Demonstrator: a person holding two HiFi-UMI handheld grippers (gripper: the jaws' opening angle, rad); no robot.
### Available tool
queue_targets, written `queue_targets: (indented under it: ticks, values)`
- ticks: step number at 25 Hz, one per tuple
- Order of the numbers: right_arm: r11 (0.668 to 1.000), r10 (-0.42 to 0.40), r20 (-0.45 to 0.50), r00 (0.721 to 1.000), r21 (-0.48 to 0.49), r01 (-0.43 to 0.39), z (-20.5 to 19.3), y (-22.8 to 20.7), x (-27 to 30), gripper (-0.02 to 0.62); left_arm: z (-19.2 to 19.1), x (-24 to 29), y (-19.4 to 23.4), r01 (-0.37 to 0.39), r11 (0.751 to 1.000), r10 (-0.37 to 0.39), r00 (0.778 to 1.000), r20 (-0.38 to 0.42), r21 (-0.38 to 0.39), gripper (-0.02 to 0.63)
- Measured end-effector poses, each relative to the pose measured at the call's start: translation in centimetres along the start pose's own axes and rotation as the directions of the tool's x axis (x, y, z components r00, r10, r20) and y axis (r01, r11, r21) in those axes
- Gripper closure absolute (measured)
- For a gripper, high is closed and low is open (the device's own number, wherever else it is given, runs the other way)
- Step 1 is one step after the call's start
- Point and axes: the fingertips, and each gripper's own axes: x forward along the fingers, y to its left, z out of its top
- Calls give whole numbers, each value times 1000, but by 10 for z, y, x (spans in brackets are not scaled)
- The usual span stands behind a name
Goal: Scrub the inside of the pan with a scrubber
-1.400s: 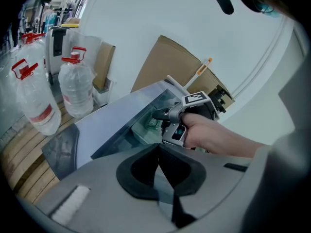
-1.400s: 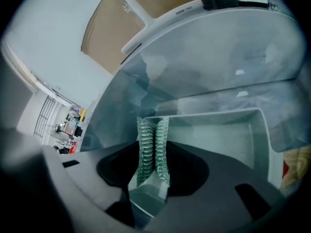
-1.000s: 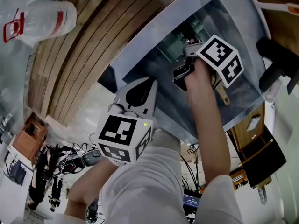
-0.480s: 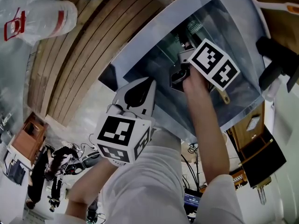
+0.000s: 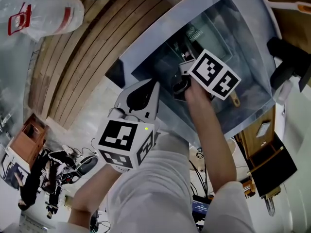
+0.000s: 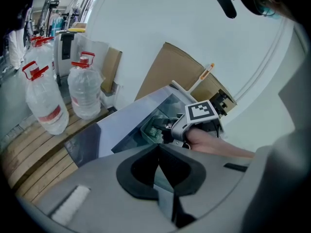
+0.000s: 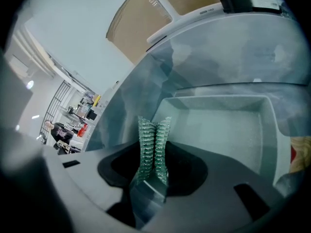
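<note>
Presently, right gripper (image 7: 151, 176): jaws are closed down on a folded green mesh scrubber (image 7: 153, 140), which stands up out of them in two ribbed layers.
Pan (image 7: 218, 99): a rectangular, pale grey pan lies in the sink (image 7: 204, 57); its right end is cut off by the gripper body and the frame edge.
Scrubber position: its tip lies over the pan's left wall; contact with the pan cannot be determined.
Left gripper (image 6: 158, 152): jaws are fully together with nothing between them; held by the sink's front edge, apart from the pan.
Head view limits: the right gripper's marker cube and the person's forearm (image 5: 209, 130) cover most of the pan.
Unidentified item: a yellowish object (image 7: 301, 149) at the right gripper view's edge is cropped.
Background: two water bottles (image 6: 43, 106) stand on wooden slats (image 5: 82, 47).
</note>
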Motion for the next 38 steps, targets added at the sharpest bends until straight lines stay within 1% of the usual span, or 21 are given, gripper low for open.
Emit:
queue_targets:
  ticks: [4, 8, 12, 13, 18, 24, 27, 30, 34, 38]
  values:
    - [999, 15, -1, 1000, 29, -15, -8, 5, -3, 460, -4, -6, -2, -6, 1000, 6, 1000, 14, -4, 601]
    - [998, 41, 9, 999, 47, -41, -7, 12, -6, 462, -5, -13, -7, -8, 1000, 8, 1000, 25, -4, 601]
    - [988, 85, 17, 996, 127, -86, -3, 16, -12, 460, -5, -23, -12, -13, 1000, 12, 999, 35, 10, 601]
    - [986, 93, 19, 995, 134, -95, -2, 17, -15, 460, -5, -27, -14, -14, 1000, 13, 999, 38, 15, 601]
    - [986, 136, 37, 990, 93, -139, 9, 40, -43, 460, 7, -50, -15, -16, 999, 14, 998, 62, 42, 601]
    - [987, 163, 49, 985, -8, -163, 22, 63, -104, 460, 23, -81, -31, -17, 997, 10, 996, 89, 72, 601]
    - [982, 175, 64, 983, -86, -169, 30, 76, -141, 460, 33, -98, -41, -10, 996, -1, 994, 110, 94, 601]
    - [972, 180, 83, 980, -168, -164, 38, 87, -181, 460, 43, -116, -52, -4, 991, -13, 992, 126, 133, 601]
    - [945, 174, 90, 981, -294, -141, 39, 95, -236, 460, 53, -146, -63, -7, 985, -20, 988, 154, 175, 601]
    - [894, 182, 78, 980, -428, -132, 35, 108, -284, 460, 61, -173, -66, -13, 981, -25, 981, 193, 195, 601]
